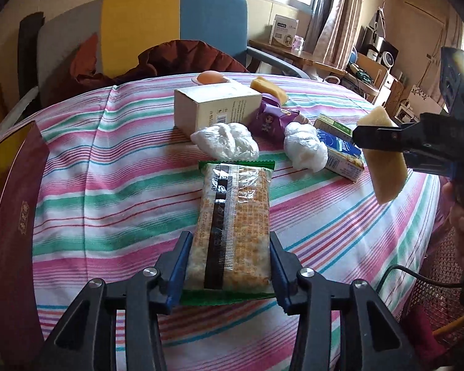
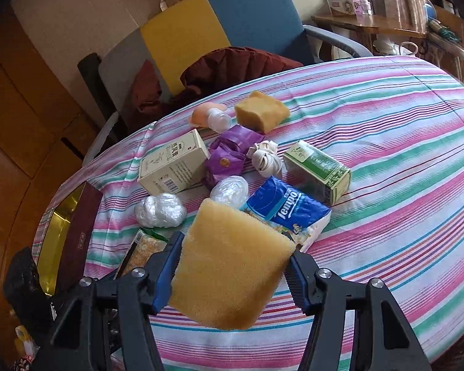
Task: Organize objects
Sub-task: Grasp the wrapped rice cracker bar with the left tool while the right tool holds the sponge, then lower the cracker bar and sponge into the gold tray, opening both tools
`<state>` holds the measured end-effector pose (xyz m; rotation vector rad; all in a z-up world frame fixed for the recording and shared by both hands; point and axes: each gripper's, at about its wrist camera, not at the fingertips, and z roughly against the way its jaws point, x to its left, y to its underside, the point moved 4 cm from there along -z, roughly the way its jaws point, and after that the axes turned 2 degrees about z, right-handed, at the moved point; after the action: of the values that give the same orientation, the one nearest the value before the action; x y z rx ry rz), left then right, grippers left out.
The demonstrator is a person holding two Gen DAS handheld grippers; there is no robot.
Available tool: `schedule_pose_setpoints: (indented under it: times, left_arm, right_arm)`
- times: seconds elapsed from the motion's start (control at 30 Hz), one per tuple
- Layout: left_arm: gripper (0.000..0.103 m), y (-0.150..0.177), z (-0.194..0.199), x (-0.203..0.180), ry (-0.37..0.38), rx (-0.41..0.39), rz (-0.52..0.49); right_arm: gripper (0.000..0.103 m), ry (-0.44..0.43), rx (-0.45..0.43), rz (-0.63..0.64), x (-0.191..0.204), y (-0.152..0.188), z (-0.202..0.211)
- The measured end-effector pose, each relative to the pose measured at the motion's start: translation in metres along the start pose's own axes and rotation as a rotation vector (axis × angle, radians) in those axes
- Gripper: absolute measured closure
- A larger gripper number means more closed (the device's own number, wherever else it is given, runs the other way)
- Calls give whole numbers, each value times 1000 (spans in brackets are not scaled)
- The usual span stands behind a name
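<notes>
my left gripper (image 1: 229, 266) has its fingers closed against both long sides of a cracker packet (image 1: 232, 228) lying on the striped tablecloth (image 1: 108, 191), while my right gripper (image 2: 232, 273) squeezes a yellow sponge (image 2: 232, 266) lifted clear above the cloth, near a blue tissue pack (image 2: 289, 208)

The left gripper (image 1: 229, 266), black-framed with blue finger pads, is clamped on the near end of a flat clear-wrapped cracker packet with green ends (image 1: 235, 225), one pad (image 1: 178, 270) against each long side. The right gripper (image 2: 230, 270), of like build, is closed on a yellow rectangular foam sponge (image 2: 232, 266) held clear of the cloth. In the left wrist view, the person's bare right hand (image 1: 462, 225) grips that tool's handle.
</notes>
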<state>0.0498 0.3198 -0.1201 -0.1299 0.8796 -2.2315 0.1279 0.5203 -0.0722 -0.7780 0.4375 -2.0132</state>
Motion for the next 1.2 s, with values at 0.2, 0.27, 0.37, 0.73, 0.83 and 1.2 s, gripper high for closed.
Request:
schedule_pose_setpoints:
  times: [0.2,0.27,0.37,0.73,0.83,1.2]
  left_arm:
    - [56,10,31,24,-10,-59,30]
    - [56,9,45,33,-21,-87,45]
    - [56,7,67,48,-54,-131,57]
    - [56,16,118,156,-217,-143,230]
    - [56,23,125,191,-280,-118,288]
    - [56,58,136,294,-448,6,455]
  right_arm:
    - [41,-58,40,36,16,10,-12]
    - [41,-56,47,63,22,13,-15]
    - [41,-63,49,102,30,16,-18]
    - [41,-75,-8,281,68,25,-14]
    - [41,-81,-16,323,83,28,-13]
    - [41,-229,-61,406,184,31,-7]
